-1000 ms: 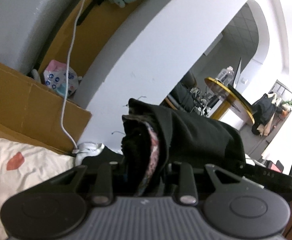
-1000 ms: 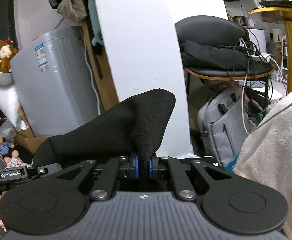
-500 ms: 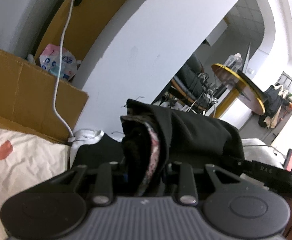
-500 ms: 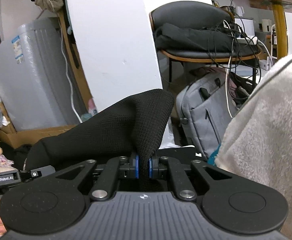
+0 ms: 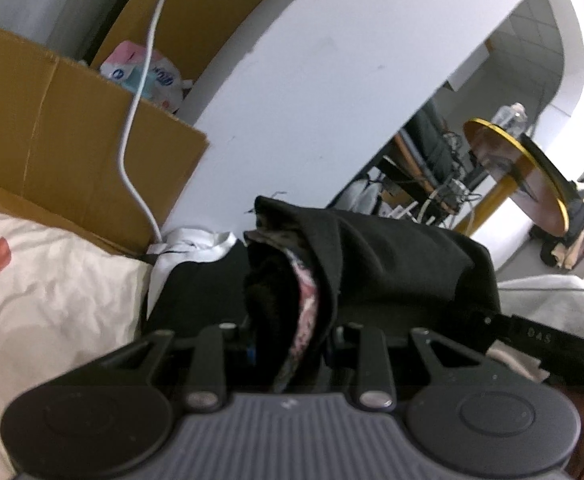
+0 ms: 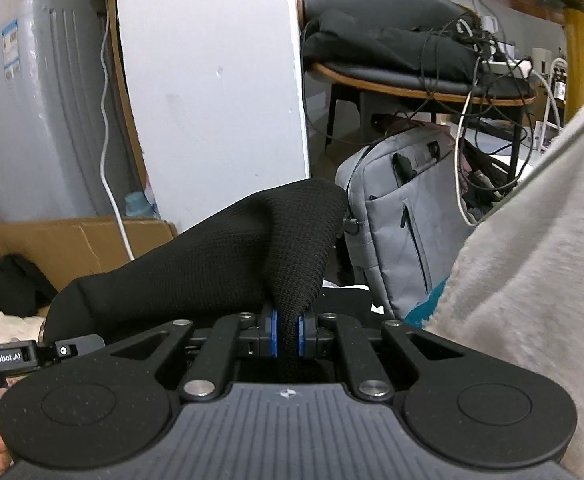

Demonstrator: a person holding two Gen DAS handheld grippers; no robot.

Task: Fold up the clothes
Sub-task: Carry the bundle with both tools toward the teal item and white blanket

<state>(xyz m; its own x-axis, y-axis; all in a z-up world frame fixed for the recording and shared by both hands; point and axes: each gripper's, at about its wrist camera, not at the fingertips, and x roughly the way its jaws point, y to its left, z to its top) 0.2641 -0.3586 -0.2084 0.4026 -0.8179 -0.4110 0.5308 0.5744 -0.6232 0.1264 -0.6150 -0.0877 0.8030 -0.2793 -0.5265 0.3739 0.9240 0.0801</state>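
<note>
The right gripper (image 6: 286, 336) is pinching the black knit garment (image 6: 220, 264) between pressed-together fingers (image 6: 270, 336); the left gripper (image 5: 292, 340) is clamping its bunched edge (pink lining showing).

Cardboard box (image 5: 72, 136): open, brown, beside the white partition (image 5: 311, 92).
White cable (image 5: 132, 148): hangs down across the box front.
Grey laptop bag (image 6: 403, 224): upright on the floor, below the chair (image 6: 403, 56).
Chair: piled with dark cloth and tangled cables.
Round table (image 5: 527, 168): gold-rimmed, a clear bottle on top.
</note>
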